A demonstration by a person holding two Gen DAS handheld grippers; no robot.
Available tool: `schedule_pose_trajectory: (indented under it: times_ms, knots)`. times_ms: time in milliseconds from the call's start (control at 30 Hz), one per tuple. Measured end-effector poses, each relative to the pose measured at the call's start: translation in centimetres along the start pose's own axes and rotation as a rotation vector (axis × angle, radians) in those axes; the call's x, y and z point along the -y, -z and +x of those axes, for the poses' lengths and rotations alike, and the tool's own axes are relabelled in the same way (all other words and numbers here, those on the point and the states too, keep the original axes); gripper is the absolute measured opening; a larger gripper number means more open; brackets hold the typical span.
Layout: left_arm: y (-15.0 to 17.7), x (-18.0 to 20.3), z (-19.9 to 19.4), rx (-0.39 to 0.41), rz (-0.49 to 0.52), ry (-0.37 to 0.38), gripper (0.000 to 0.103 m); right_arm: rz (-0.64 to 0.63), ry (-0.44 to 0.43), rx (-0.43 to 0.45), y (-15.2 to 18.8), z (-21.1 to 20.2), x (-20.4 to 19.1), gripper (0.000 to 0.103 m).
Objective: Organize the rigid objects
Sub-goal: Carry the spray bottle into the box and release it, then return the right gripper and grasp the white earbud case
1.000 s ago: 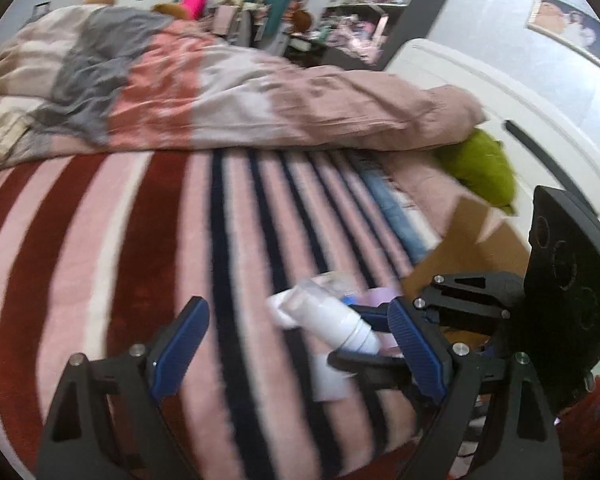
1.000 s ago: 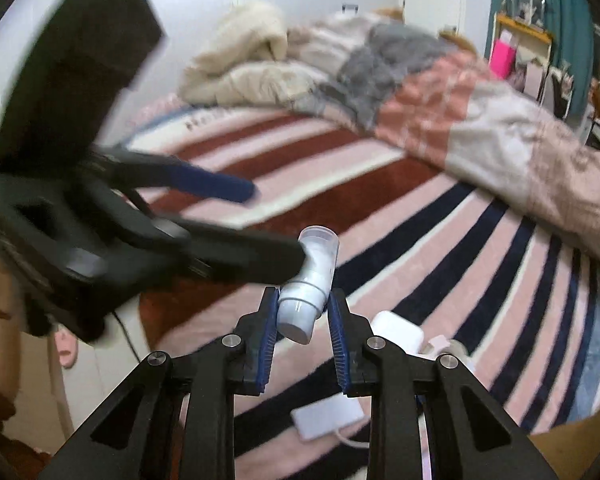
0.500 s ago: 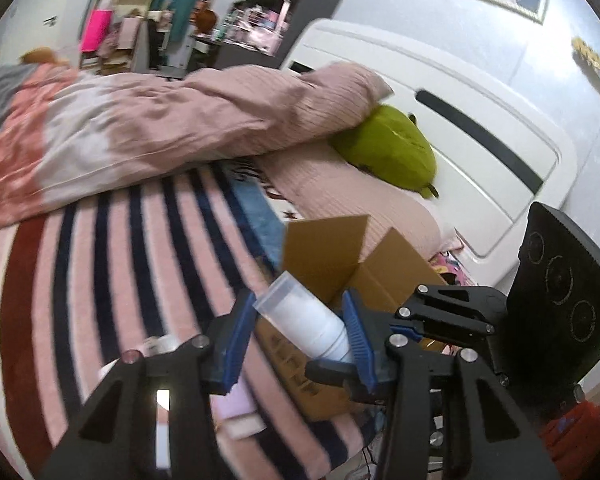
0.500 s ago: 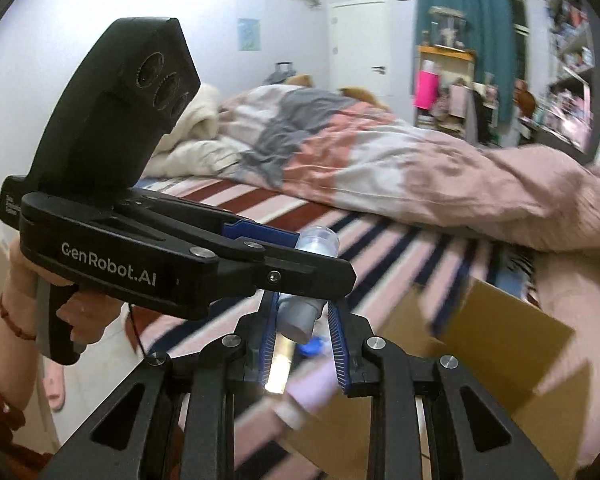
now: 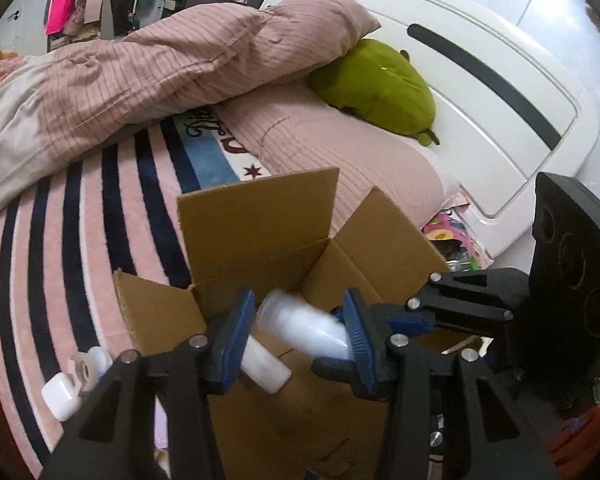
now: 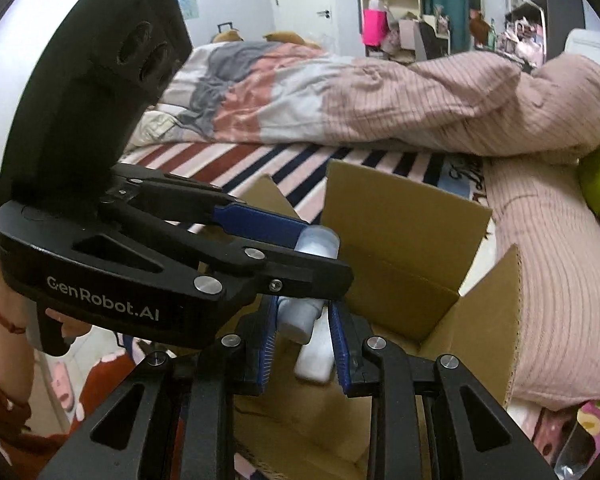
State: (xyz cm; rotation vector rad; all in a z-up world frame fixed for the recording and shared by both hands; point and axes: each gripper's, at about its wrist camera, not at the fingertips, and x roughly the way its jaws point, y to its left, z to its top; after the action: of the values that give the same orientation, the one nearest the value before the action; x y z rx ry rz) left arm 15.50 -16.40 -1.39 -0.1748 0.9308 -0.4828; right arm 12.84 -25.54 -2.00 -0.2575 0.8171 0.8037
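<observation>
Left wrist view: left tongs [image 5: 300, 330] stand open around a white bottle [image 5: 302, 326] above the open cardboard box [image 5: 256, 220]. Right tongs [image 6: 302, 330] stand slightly open, loosely around the bottle's end.

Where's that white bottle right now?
The white bottle sits between the left gripper fingers, above the open cardboard box on the striped bedspread.

Legible text, one item: "GenRobot.AI", white lettering on the black side of the left tool [image 6: 300, 276], seen from the right wrist view.

Partly legible: dark script lettering on the white band of the striped blanket [image 5: 204, 132], near the pillows; letters cannot be made out.

No numbers or signs readable elsewhere.
</observation>
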Motion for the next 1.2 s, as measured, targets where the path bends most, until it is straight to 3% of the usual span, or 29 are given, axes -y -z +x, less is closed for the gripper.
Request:
schedule_pose_trajectory:
  times_ms: [33, 67, 133, 267, 467, 600, 733, 900, 1067, 1200]
  knots:
    - [0.1, -0.1, -0.3, 0.005, 0.002, -0.022, 0.059, 0.014, 0.006, -0.020, 0.0, 0.2, 0.3, 0.031]
    - [0.2, -0.2, -0.9, 0.023, 0.007, -0.047, 0.068, 0.032, 0.016, -0.036, 0.0, 0.3, 0.4, 0.050]
    - [0.5, -0.6, -2.4, 0.067, 0.012, -0.076, 0.077, 0.046, 0.014, -0.014, 0.3, -0.2, 0.3, 0.068]
    - [1.6, -2.4, -6.5, 0.140, 0.001, -0.157, 0.085, 0.017, -0.006, 0.019, -0.4, -0.9, -1.1, 0.077]
    - [4.2, -7.3, -12.9, 0.227, -0.049, -0.280, 0.088, -0.068, -0.058, 0.108, -2.4, -1.4, -6.4, 0.080]
    - [6.8, -10.7, -15.9, 0.247, -0.074, -0.374, 0.092, -0.146, -0.155, 0.124, -3.8, 0.2, -11.2, 0.080]
    - [10.1, -14.6, -17.7, 0.243, -0.109, -0.453, 0.092, -0.200, -0.206, 0.061, -4.5, 4.0, -15.7, 0.080]
    - [14.2, -18.9, -17.7, 0.230, -0.174, -0.455, 0.092, -0.163, -0.255, -0.071, -4.1, 11.1, -18.1, 0.080]
    - [18.0, -22.9, -16.4, 0.195, -0.248, -0.458, 0.092, -0.079, -0.178, -0.182, -3.7, 19.3, -17.1, 0.079]
    - [19.8, -24.5, -15.9, 0.203, -0.304, -0.422, 0.092, -0.072, -0.060, -0.201, -4.0, 22.9, -16.1, 0.074]
